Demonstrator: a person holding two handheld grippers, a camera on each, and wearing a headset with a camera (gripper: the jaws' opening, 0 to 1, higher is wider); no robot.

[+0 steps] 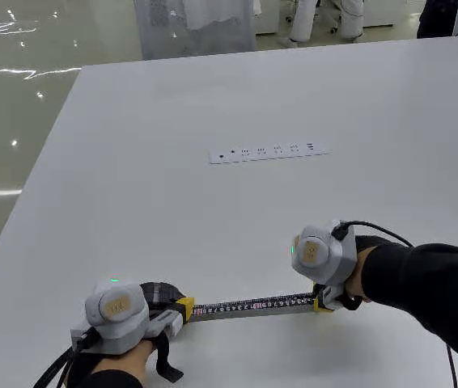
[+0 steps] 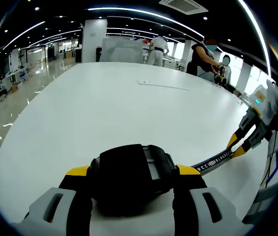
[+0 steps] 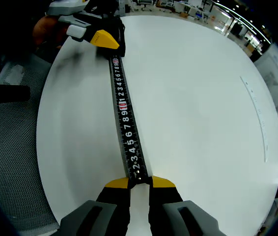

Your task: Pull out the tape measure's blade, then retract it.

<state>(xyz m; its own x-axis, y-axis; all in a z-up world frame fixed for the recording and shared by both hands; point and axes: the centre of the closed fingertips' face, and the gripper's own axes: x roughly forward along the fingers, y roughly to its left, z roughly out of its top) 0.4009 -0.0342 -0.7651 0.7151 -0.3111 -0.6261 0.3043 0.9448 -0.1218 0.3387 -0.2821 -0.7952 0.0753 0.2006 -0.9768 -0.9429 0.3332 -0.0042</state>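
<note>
The left gripper (image 1: 179, 314) is held low at the near edge of the table (image 1: 237, 97). The left hand (image 1: 120, 365) behind it is cut off by the bottom of the head view. Its fingers (image 2: 188, 170) are clamped on the tape measure case (image 2: 131, 179), with one yellow tip against each side of the black body.

The right gripper (image 1: 323, 304) is tipped downward, with its fingertips at the table surface. The right hand (image 1: 357, 273) and a dark sleeve (image 1: 427, 279) are seen behind it. Its fingers (image 3: 164, 182) are closed on the free end of the blade (image 3: 125, 113), and the end hook is hidden between them.

The blade is extended and runs straight from the case mouth to the right fingertips. Contact with the table along its length cannot be confirmed.

In the right gripper view the printed numerals are legible, with a red 10 partway along. In the head view the same scale is reduced to fine marks. In the left gripper view the case blocks the gap between the fingers, and the blade emerges beside one finger toward the other gripper.

A mesh chair (image 3: 11, 162) is seen beside the near table edge. Beyond both sets of fingertips, and well apart from them, a flat white power strip (image 1: 268, 151) lies on the table. People (image 2: 205, 54) stand past the far edge, too small to be described
</note>
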